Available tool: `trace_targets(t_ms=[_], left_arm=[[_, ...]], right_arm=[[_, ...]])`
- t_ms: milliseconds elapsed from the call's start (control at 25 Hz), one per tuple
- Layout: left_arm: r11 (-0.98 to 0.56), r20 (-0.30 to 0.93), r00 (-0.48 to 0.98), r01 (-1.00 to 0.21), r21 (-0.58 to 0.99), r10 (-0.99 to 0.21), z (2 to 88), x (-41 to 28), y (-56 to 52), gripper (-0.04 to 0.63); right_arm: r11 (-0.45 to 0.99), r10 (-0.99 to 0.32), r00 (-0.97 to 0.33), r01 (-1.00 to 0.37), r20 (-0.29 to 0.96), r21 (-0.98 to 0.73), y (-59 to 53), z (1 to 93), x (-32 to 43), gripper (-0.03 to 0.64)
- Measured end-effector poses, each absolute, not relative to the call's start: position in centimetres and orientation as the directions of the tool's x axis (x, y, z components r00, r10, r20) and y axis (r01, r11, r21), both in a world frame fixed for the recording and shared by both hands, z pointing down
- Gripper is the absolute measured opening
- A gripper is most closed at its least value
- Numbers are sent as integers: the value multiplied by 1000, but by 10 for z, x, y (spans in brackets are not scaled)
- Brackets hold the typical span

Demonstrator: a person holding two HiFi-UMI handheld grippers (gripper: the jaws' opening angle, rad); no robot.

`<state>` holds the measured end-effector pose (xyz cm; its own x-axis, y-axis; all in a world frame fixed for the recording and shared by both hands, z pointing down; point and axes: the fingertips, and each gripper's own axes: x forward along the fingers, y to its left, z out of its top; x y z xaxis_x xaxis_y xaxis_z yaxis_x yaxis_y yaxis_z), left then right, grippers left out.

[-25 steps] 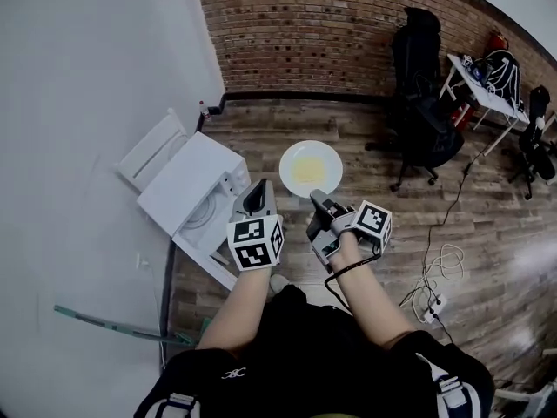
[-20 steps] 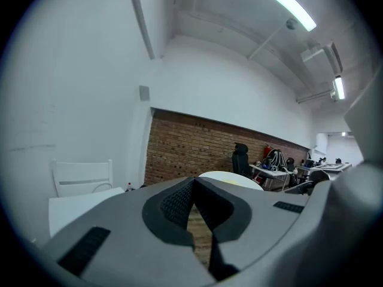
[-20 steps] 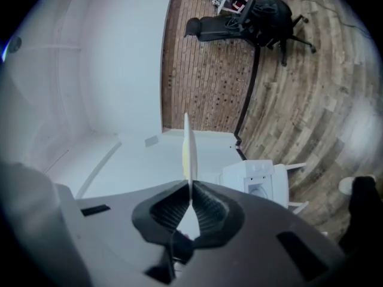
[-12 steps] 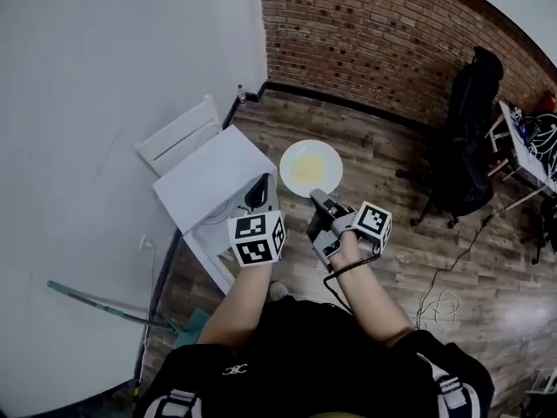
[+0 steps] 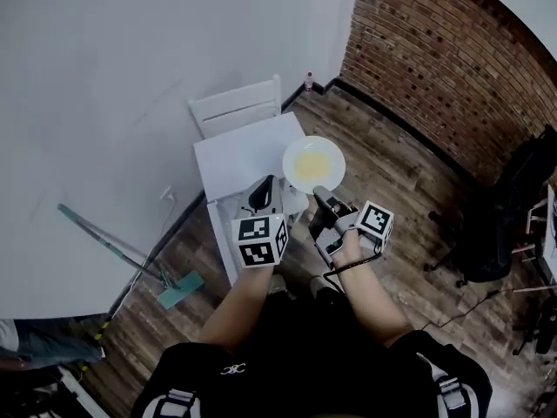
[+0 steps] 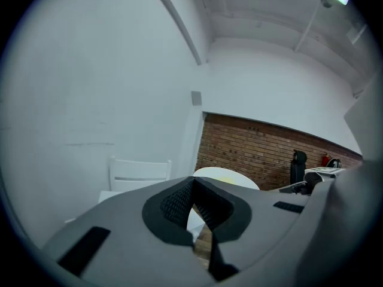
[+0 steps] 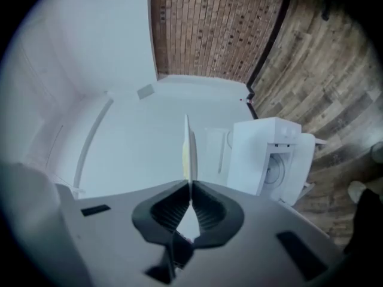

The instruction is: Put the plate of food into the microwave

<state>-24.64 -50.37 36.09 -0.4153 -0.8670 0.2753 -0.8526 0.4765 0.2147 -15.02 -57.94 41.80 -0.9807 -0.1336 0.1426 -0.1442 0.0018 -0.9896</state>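
Right claw [image 7: 190, 183] is clenched on the near rim of the white plate [image 5: 289, 165], which stands edge-on between its pads in the right gripper view. Yellow food [image 5: 312, 165] lies on the plate. The plate is held in the air, outside the white microwave [image 5: 246, 155], and in the head view it overlaps the microwave's top right corner. Left claw [image 6: 191, 182] is closed on nothing, its tips meeting just left of the plate. A white chair [image 5: 237, 107] stands behind the microwave on the wooden floor [image 5: 392, 172].
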Motion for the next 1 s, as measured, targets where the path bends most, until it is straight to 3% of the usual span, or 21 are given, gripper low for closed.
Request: trace_targets(t_ms=[240,600,1000], left_arm=[[660,293,-597,-720,216,-747,376,-261,-464,-2],[824,350,-746,-527,208,-566,426,-236,-413,-2],[868,357,-792,-464,176,-495,489,-229,-382,-2]], right_arm=[[76,46,-987,-149,152,-986,-589,424,-179,24],[50,312,-943,-110,120,-993,-556,471,-190,25],[53,417,-891,-173,179,-984,-507,569,-180,25]])
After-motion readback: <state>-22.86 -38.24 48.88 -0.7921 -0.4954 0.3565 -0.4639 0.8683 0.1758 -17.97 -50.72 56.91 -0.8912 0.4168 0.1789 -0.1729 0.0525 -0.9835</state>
